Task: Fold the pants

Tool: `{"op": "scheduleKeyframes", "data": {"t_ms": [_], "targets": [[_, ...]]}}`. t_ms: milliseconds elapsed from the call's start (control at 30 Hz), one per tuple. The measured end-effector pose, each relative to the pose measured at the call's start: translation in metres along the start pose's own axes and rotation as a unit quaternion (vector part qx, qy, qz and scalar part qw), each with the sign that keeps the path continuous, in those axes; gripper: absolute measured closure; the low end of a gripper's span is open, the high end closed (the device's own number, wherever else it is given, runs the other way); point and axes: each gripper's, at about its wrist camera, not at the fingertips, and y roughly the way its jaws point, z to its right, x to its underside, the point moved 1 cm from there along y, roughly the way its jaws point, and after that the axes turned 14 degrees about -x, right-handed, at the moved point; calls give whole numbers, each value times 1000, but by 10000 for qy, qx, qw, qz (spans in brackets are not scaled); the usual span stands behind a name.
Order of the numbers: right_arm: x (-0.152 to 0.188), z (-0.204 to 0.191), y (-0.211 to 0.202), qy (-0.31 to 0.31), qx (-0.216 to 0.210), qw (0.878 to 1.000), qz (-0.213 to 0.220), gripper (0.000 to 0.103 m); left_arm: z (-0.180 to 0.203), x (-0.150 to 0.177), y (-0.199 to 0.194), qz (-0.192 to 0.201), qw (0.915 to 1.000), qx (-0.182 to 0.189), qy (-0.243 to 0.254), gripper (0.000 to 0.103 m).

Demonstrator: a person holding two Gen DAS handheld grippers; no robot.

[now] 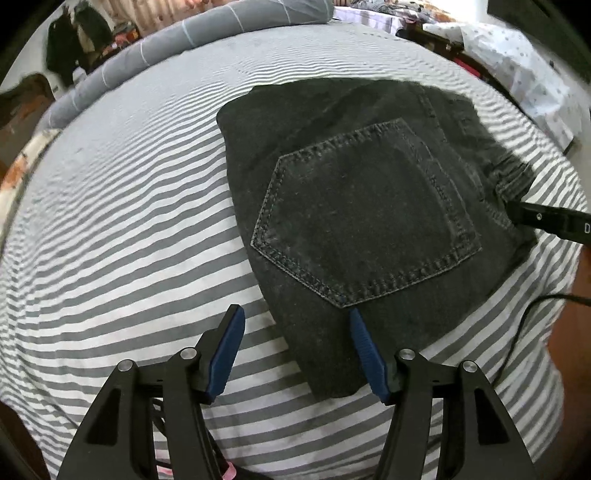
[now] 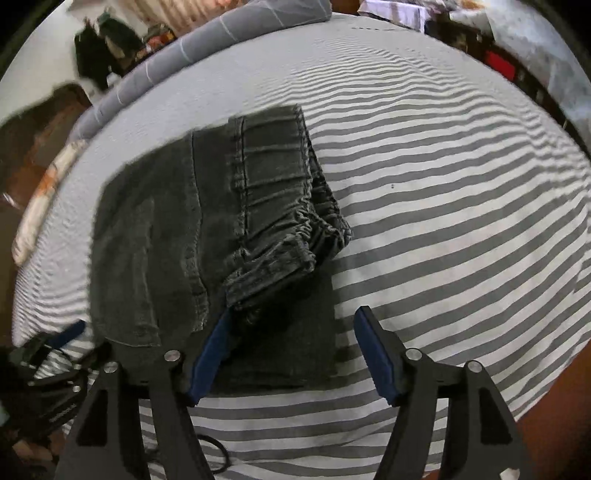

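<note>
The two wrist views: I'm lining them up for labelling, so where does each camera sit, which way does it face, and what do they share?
Left wrist: sits behind the open left gripper, looking forward and down at the folded pants pocket side; the right gripper enters from the right edge.
Right wrist: sits behind the open right gripper, facing the pants waistband end; the left gripper shows lower left.
Shared: the pants, the striped bedsheet and the grey bolster.

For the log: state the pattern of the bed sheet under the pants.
Grey and white stripes on the bed sheet; the left wrist view shows it best.
</note>
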Motion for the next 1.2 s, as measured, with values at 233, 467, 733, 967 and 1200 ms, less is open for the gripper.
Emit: {"op": "scheduleKeyframes", "data": {"t_ms": [233, 467, 733, 967, 1200], "targets": [[-6, 37, -25, 389, -1538, 9872, 159, 37, -43, -13, 10, -134, 9936, 891, -675, 42], [-9, 51, -5, 319, -1948, 9803, -63, 37, -57, -25, 29, -320, 9809, 1529, -1161, 42], [-17, 61, 4, 299, -2404, 9700, 199, 35, -58, -38, 45, -489, 9701, 1899, -1431, 42], [-44, 61, 29, 456, -2766, 9595, 261, 35, -61, -48, 49, -391, 9640, 2048, -1648, 33], [-55, 45, 39, 260, -2459, 9689, 108, 44, -47, -52, 47, -260, 9713, 1836, -1488, 26]]}}
